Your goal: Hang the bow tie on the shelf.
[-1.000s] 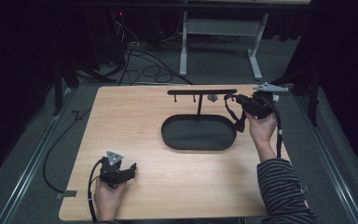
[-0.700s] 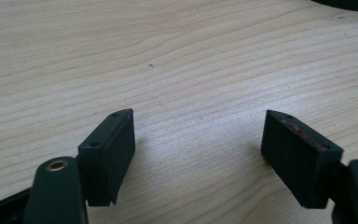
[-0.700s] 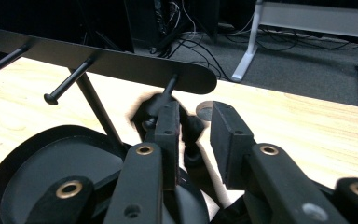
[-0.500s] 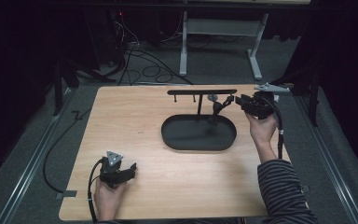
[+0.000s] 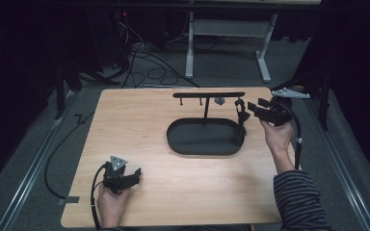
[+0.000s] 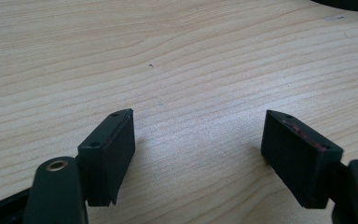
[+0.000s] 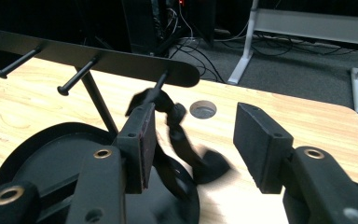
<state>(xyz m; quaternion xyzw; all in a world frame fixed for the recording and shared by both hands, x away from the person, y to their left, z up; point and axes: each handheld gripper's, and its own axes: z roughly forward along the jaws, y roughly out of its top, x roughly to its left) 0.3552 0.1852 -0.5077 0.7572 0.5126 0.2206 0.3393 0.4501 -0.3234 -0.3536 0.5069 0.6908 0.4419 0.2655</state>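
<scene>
A black strap (image 7: 182,140) hangs from the last peg (image 7: 161,83) of a rack (image 5: 207,95), at the bar's right end as the high view shows it, above the right rim of the black tray (image 5: 173,139) that forms the rack's base. Its long axis runs roughly up and down: the looped top sits over the peg and the free end points down toward the tray, bowed and blurred in the right gripper view, which suggests it is swinging.

The right gripper (image 7: 193,140) stands just in front of the strap. Its jaws have just been opening and now stand wide; the strap's lower part shows in the gap between them, but neither pad presses on it.

The main risk, as a judgement, is that the loop sits near the peg's tip, so a swing or a brush from the left pad as the gripper backs off could flick it off the peg and drop the strap into the tray. A jaw could also catch the hanging end and drag it along, or knock the thin post and rock the rack. Drawing straight back, clear of the strap, would avoid this.

The left gripper (image 6: 198,154) rests low over the bare table (image 6: 177,56) near the front left corner, well apart from the rack, jaws wide with nothing between them.
</scene>
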